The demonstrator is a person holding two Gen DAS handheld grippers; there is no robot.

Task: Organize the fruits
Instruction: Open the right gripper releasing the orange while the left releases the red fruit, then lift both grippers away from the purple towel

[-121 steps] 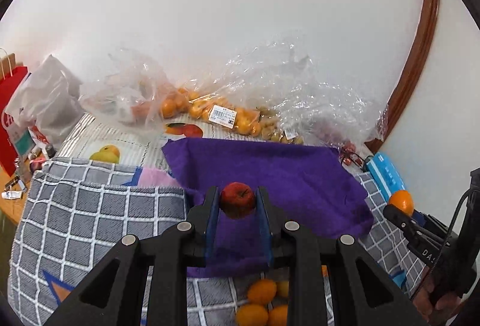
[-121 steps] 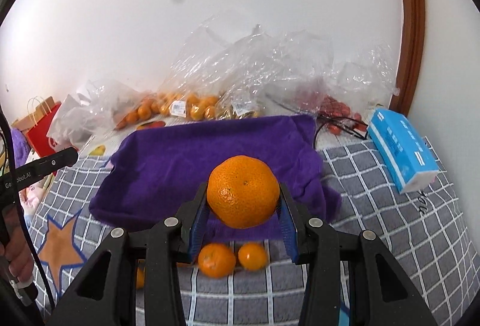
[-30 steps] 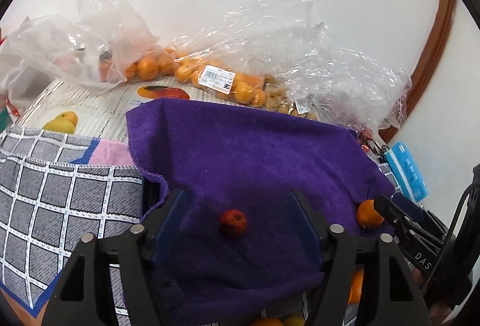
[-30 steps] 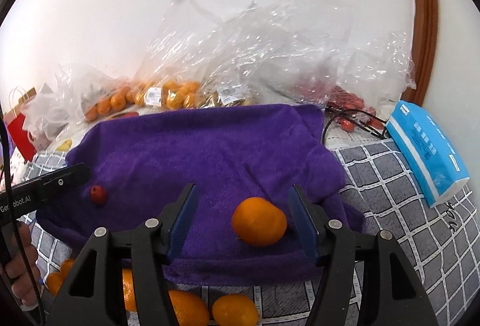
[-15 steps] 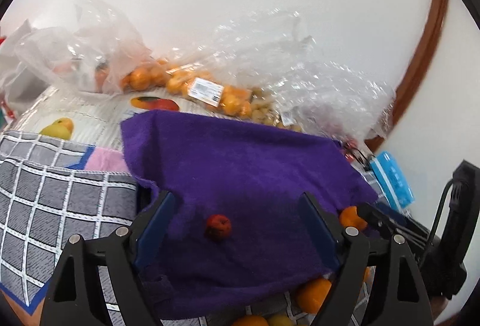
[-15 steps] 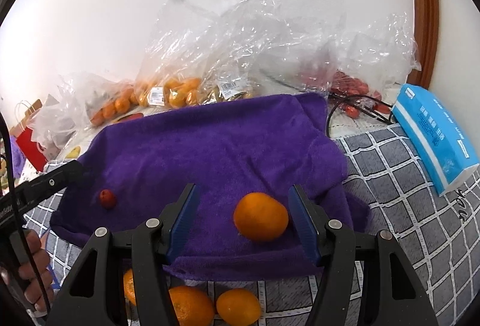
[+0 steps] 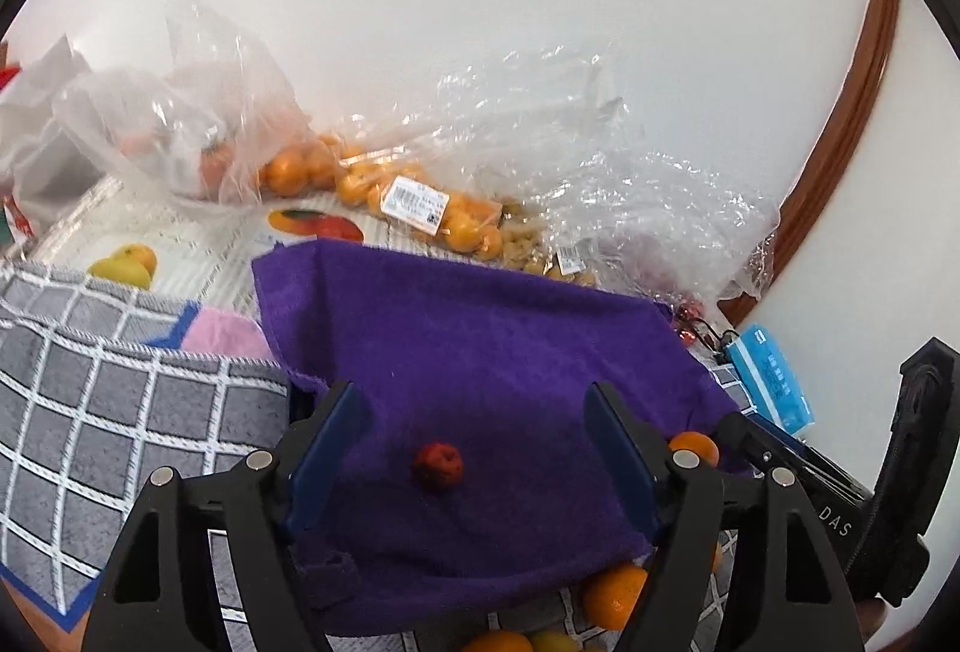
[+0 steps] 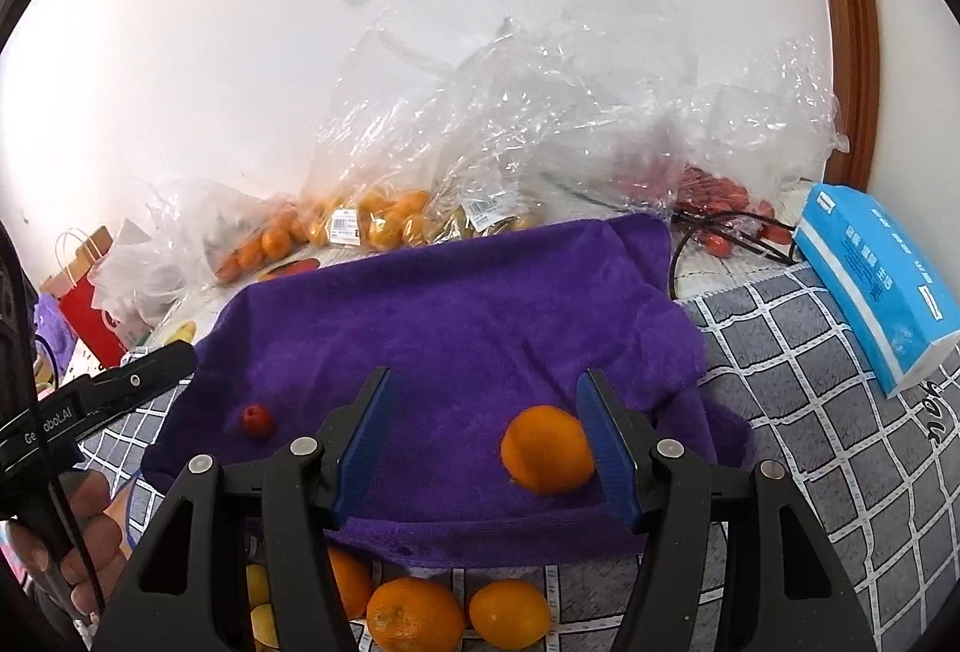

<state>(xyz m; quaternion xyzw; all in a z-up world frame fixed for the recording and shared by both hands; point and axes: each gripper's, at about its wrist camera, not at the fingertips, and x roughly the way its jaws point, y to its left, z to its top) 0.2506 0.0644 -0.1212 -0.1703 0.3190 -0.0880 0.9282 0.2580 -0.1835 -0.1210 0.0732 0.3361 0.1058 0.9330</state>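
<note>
On the purple towel [image 8: 456, 316], red fruit [image 7: 438, 464] and orange [image 8: 546, 449] lie apart, sorted; left gripper [image 7: 468, 448] narrowing, empty, right gripper [image 8: 483, 442] wide, empty.

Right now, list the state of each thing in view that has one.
Left gripper: jaws closing, nothing gripped.
Right gripper: jaws open, nothing gripped.
Small red fruit: lying free on the purple towel.
Orange: lying on the towel, by the right jaw.
Blue tissue pack: lying flat.

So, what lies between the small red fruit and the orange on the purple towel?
Only bare purple towel between red fruit and orange, in the right wrist view.
</note>
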